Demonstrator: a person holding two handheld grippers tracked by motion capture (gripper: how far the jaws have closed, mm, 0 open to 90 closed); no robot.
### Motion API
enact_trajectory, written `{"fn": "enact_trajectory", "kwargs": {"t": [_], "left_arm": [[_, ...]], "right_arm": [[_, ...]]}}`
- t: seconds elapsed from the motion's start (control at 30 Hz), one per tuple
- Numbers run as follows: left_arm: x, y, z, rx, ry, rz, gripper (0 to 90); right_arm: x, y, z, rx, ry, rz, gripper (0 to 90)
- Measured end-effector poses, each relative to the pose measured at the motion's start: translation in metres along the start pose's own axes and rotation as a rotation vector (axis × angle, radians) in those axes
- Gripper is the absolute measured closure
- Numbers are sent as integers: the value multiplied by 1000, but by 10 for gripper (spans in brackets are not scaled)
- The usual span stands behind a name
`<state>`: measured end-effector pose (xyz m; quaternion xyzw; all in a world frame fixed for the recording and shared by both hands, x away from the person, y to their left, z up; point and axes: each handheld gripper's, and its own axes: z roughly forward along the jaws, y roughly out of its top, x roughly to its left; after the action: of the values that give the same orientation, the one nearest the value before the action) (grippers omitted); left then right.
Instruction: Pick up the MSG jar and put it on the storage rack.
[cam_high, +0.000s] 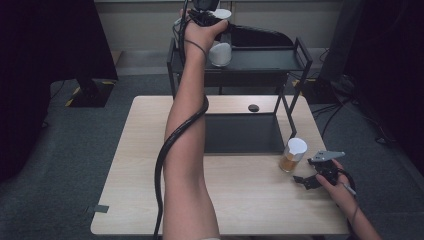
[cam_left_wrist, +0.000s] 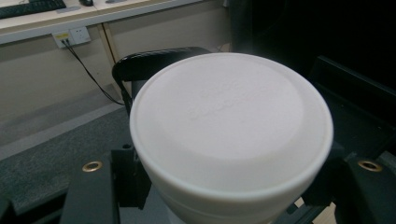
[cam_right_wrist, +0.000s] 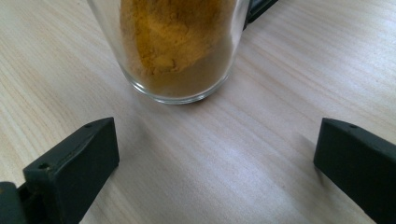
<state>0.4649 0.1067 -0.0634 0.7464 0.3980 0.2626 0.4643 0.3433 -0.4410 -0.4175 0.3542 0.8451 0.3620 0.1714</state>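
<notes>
My left gripper (cam_high: 214, 31) reaches far forward over the top shelf (cam_high: 265, 60) of a black rack. It is shut on a white-lidded jar (cam_high: 220, 53). In the left gripper view the round white lid (cam_left_wrist: 231, 121) sits between the two black jaws, which press on the jar's sides. A glass jar of orange-yellow powder (cam_high: 293, 155) with a white lid stands on the wooden table (cam_high: 240, 200) at the right. My right gripper (cam_high: 306, 181) rests low just in front of it, open. Its fingers (cam_right_wrist: 74, 168) stand wide apart and short of the powder jar (cam_right_wrist: 180, 51).
The rack's lower shelf (cam_high: 242, 132) lies on the table's far half, with upright posts (cam_high: 290, 107) at its right. A small black disc (cam_high: 253, 107) lies on the table near the rack. A black chair back (cam_left_wrist: 154, 58) stands behind the shelf. Grey carpet surrounds the table.
</notes>
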Motion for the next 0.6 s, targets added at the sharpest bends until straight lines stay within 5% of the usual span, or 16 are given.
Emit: {"fn": "enact_trajectory", "kwargs": {"t": [0.6], "left_arm": [[-4, -8, 5, -7, -2, 33, 334]], "right_arm": [[0, 0, 0, 0, 0, 0, 0]]}}
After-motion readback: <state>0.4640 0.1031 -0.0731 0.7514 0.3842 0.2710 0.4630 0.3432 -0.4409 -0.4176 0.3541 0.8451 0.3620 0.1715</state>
